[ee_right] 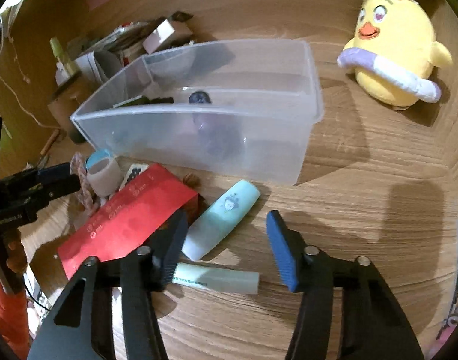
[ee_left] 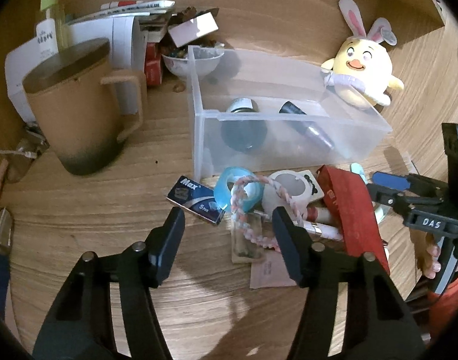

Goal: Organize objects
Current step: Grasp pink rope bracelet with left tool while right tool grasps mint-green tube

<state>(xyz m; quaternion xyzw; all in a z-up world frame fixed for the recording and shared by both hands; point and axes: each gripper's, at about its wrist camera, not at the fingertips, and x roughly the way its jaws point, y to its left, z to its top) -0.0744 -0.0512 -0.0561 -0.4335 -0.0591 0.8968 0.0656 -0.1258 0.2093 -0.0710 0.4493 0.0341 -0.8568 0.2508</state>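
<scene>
A clear plastic bin (ee_left: 289, 138) stands mid-table and holds a dark bottle (ee_left: 242, 108) and a dark tube (ee_left: 307, 123). In front of it lies a pile: a blue Max box (ee_left: 193, 198), a blue tape ring (ee_left: 226, 189), a pink-white braided cord (ee_left: 247, 228) and a red envelope (ee_left: 349, 210). My left gripper (ee_left: 227, 213) hangs open just over the box corner and the cord. My right gripper (ee_right: 227, 219) is open around a mint case (ee_right: 226, 213), its left finger beside the red envelope (ee_right: 130, 222). A pale green stick (ee_right: 220, 280) lies below the jaws.
A lidded brown mug (ee_left: 76, 114) stands left of the bin. A yellow chick plush (ee_left: 364, 66) sits at the back right. A bowl (ee_left: 193, 63), a stack of papers and boxes (ee_left: 118, 30) and a spray bottle (ee_left: 49, 9) crowd the back left.
</scene>
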